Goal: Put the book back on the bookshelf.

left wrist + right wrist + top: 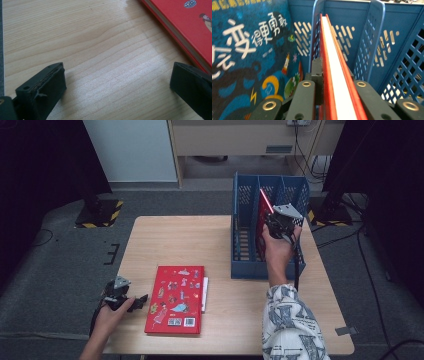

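Three books [175,300]; one rack [243,265] — two grippers [278,222].

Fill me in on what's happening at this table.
A person is filing books into a blue rack. The right gripper is shut on a red book, held on edge in the rack's middle slot beside a blue book. The left gripper rests open on the table, next to another red book lying flat.
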Motion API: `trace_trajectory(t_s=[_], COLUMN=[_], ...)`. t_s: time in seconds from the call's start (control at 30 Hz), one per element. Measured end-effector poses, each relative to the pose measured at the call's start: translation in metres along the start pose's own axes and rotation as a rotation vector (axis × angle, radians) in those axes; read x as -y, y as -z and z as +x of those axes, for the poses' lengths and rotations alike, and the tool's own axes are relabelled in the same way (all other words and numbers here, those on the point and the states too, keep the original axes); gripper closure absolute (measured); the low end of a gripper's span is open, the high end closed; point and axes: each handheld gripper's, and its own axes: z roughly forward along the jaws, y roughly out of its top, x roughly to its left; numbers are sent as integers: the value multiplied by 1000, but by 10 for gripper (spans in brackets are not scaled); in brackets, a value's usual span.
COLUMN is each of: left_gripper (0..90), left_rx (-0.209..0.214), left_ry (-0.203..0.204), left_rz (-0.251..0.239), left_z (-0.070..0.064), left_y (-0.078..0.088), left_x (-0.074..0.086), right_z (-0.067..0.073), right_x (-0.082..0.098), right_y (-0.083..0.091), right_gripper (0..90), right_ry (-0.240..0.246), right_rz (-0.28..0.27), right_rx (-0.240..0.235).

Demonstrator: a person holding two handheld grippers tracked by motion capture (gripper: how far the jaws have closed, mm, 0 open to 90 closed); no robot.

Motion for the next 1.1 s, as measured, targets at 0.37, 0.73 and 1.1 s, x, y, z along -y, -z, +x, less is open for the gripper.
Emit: trace_trajectory(t_s=[0.37, 0.73, 1.1], left_gripper=[0, 0, 0], left_rx=[3, 5, 5], left_ry=[-5, -3, -5], left_rz=[-1, -3, -2], left_z=[0, -1, -1], left_y=[0, -1, -1], left_x=[0, 0, 0], right_z=[3, 7, 12], right_x=[-9, -3, 0], right_y=[-24, -28, -25], right_gripper=[796, 792, 761], right_ry=[3, 21, 50], right_rz=[-8, 4, 5], right_rx=[50, 64, 69])
